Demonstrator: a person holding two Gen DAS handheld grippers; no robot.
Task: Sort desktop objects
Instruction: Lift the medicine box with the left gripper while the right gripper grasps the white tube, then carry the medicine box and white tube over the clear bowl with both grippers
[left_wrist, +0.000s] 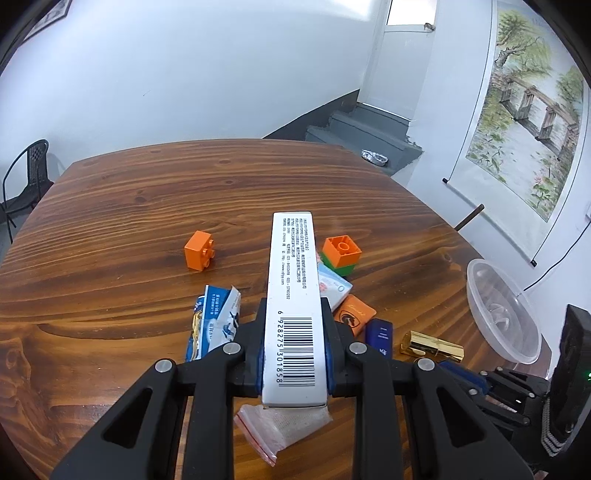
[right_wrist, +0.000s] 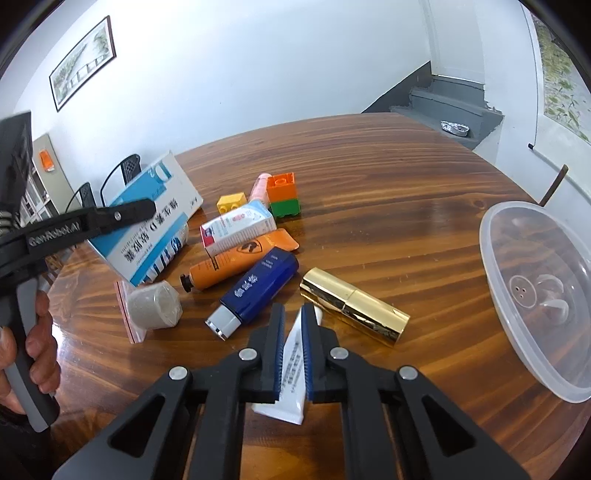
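Wooden table (right_wrist: 369, 177), cluttered centre: left gripper (left_wrist: 295, 354) clamps white box (left_wrist: 293, 295), right gripper (right_wrist: 293, 354) pinches white tube (right_wrist: 291, 373); lift both level, clearing gold case (right_wrist: 354, 306).

A round, dark-stained wooden table (right_wrist: 369, 177) carries a clear plastic bowl (right_wrist: 532, 295), gold metallic tube (right_wrist: 354, 306), blue tube (right_wrist: 258, 288), orange toy brick (left_wrist: 200, 251) and zip bag (right_wrist: 147, 306).
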